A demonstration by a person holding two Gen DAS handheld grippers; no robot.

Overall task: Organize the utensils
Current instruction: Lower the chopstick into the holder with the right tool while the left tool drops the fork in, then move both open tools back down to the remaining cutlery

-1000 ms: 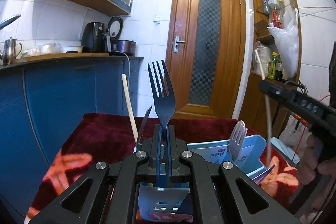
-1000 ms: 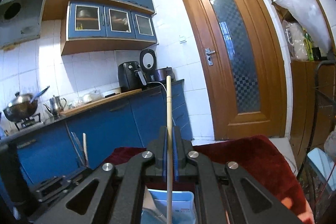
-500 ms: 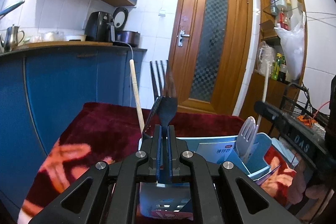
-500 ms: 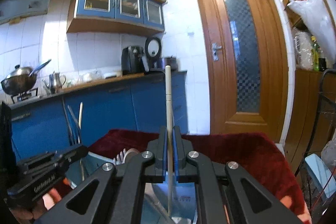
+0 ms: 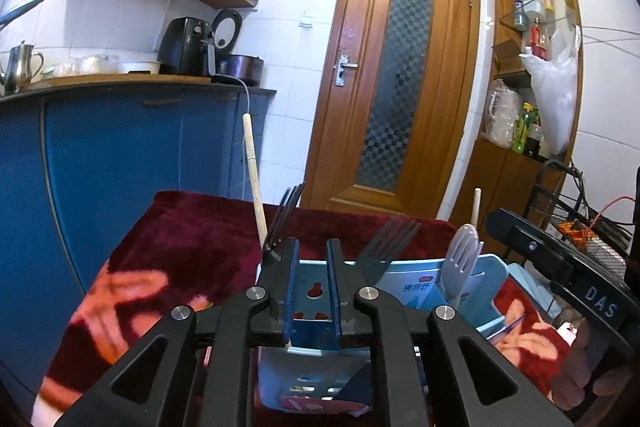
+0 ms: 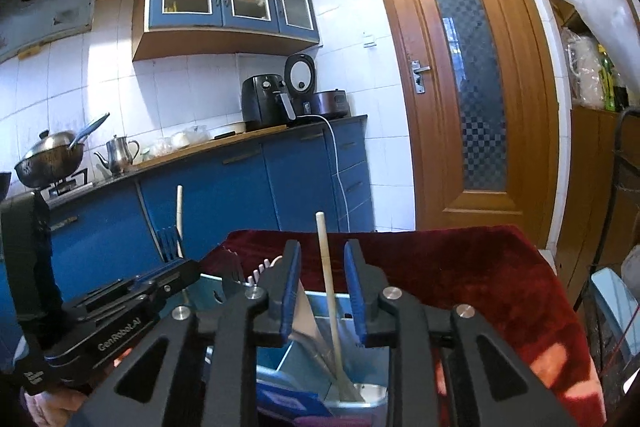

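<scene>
A light blue utensil holder (image 5: 404, 285) stands on the red cloth table. My left gripper (image 5: 313, 267) is open above it, empty. Two black forks (image 5: 388, 245) (image 5: 285, 217), a wooden chopstick (image 5: 253, 179) and a pale plastic fork (image 5: 460, 261) stand in the holder. My right gripper (image 6: 322, 275) is open over the holder (image 6: 320, 355); a wooden chopstick (image 6: 329, 291) stands loose between its jaws, its lower end in the compartment. The other gripper shows at the left of the right wrist view (image 6: 100, 311).
The table has a dark red patterned cloth (image 5: 192, 247). Blue kitchen cabinets (image 5: 120, 155) stand to the left, a wooden door (image 5: 396, 87) behind. A wire rack (image 5: 576, 219) and shelves are at the right. A pale blue item (image 6: 612, 299) lies beyond the table's right edge.
Both grippers have opened. The black fork dropped from my left gripper into the holder and leans right. The chopstick slid down out of my right gripper into its compartment.
</scene>
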